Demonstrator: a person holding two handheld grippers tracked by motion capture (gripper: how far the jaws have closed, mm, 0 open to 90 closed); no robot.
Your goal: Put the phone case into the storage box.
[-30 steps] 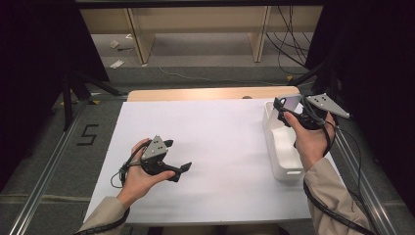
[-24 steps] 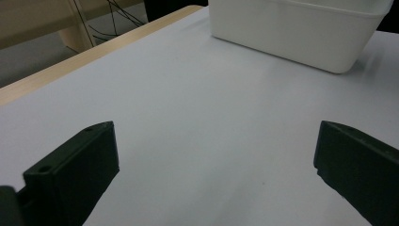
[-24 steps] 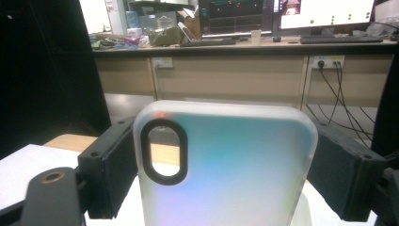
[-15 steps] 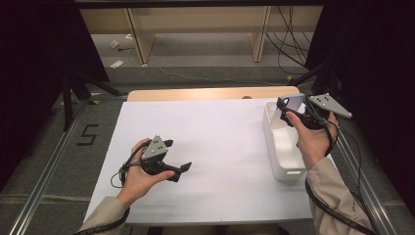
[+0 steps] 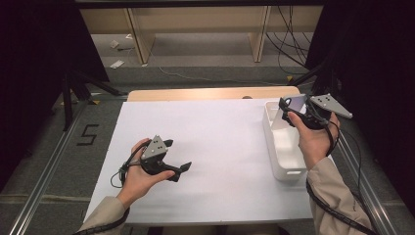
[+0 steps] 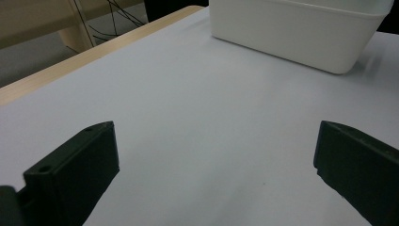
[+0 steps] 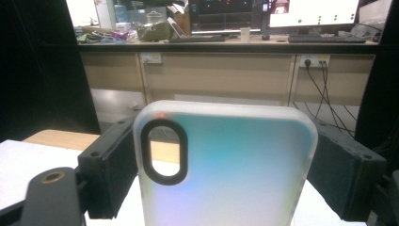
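The right gripper (image 5: pixel 293 108) is clamped on a phone case (image 7: pixel 226 165), a frosted shell with a pale blue-green sheen and a dark oval camera cutout near its upper left corner. In the right gripper view the case stands upright between the two black jaws, which press on its long sides, and its top edge rises above the jaw tips. In the high view that gripper is held over the far end of the white bin (image 5: pixel 281 147), with the case (image 5: pixel 295 104) just above the bin's far right corner and clear of the rim. The right hand (image 5: pixel 313 139) wraps the gripper body on the near side, above the bin's right wall. The left gripper (image 5: pixel 178 170) rests low on the white sheet (image 5: pixel 220 142), well apart from the bin on its left side; its jaws stand wide apart with only bare sheet between them, and in the left gripper view the bin (image 6: pixel 291 33) lies ahead of them, beyond the tips.
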